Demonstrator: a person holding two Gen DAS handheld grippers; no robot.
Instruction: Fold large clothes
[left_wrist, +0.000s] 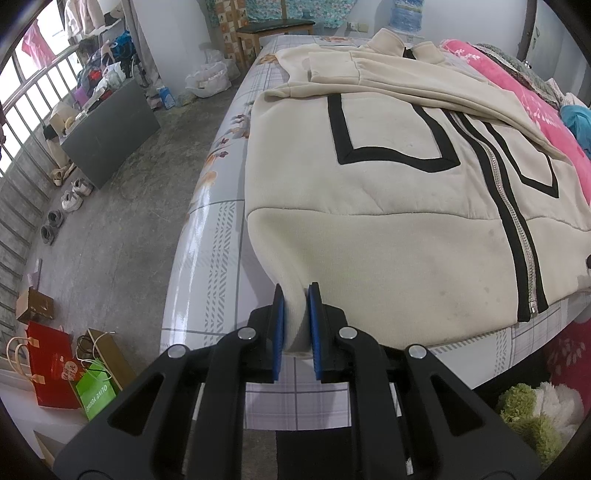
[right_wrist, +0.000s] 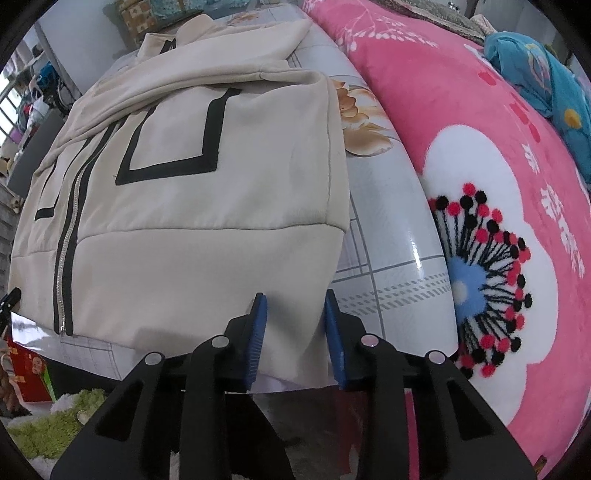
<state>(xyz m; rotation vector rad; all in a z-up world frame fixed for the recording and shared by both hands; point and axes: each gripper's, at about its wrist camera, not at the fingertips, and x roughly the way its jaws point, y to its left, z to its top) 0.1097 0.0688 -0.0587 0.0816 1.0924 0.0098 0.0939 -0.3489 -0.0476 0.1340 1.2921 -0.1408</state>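
A cream zip-up jacket (left_wrist: 388, 192) with black stripe trim and a silver zipper lies flat on the bed, front up, sleeves folded across its chest, collar at the far end. My left gripper (left_wrist: 296, 295) is shut on the jacket's lower left hem corner, the cloth pinched between the blue pads (left_wrist: 279, 317). In the right wrist view the jacket (right_wrist: 192, 206) fills the left half. My right gripper (right_wrist: 293, 299) straddles the lower right hem corner with its blue pads (right_wrist: 256, 332) apart, the cloth loose between them.
The bed sheet (left_wrist: 218, 258) is glossy grey plaid with orange flowers. A pink floral blanket (right_wrist: 480, 184) lies along the jacket's right side, with a blue cloth (right_wrist: 546, 74) on it. Left of the bed are a concrete floor, gift bags (left_wrist: 55, 365), shoes and a dark box (left_wrist: 110, 136).
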